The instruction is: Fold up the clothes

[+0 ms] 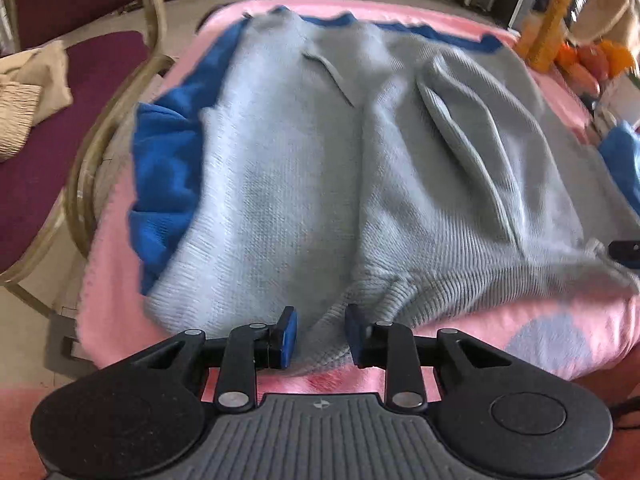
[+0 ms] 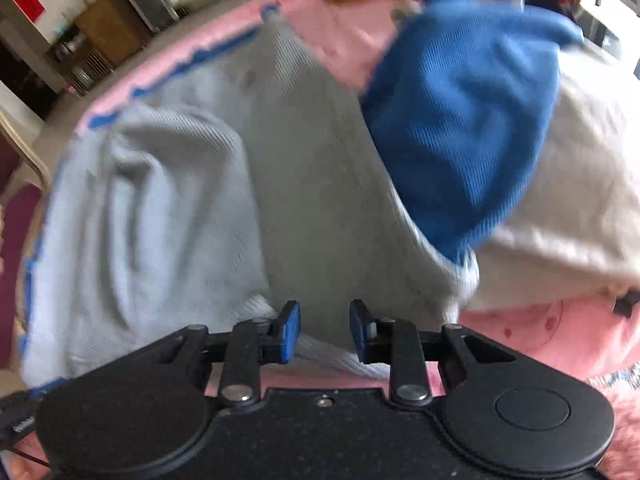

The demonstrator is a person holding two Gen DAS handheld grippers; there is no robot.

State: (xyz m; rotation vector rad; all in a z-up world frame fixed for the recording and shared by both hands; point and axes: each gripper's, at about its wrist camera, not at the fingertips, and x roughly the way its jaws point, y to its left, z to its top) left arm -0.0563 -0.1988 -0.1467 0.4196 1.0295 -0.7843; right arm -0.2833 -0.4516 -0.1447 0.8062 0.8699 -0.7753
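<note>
- You've got the grey knit sweater [image 1: 360, 168] spread over the pink blanket [image 1: 560, 332], and it fills most of the surface from the near edge to the far one.
- Its long axis runs near to far: the ribbed band lies at your near edge, and a collar-like flap sits towards the far end, so I'd say it points away from you.
- Your left gripper [image 1: 321, 338] sits right at that near hem, jaws part-open with a fair gap. Knit shows between the blue pads, but nothing is pinched.
- Your right gripper [image 2: 325, 332] is the same story further right along the hem: jaws apart, ribbed edge in the gap, no squeeze visible.
- Both tools low on one edge looks like a two-corner hold, which would keep the hem straight when lifted; whether you're about to clamp or have just let go, I can't tell from here.
- A blue garment [image 2: 460, 120] lies bunched to the right and also peeks out along the sweater's left and far edges.
- A long raised crease runs near to far on the right half.
- A chair [image 1: 80, 140] stands off to the left, clear of the work.
</note>
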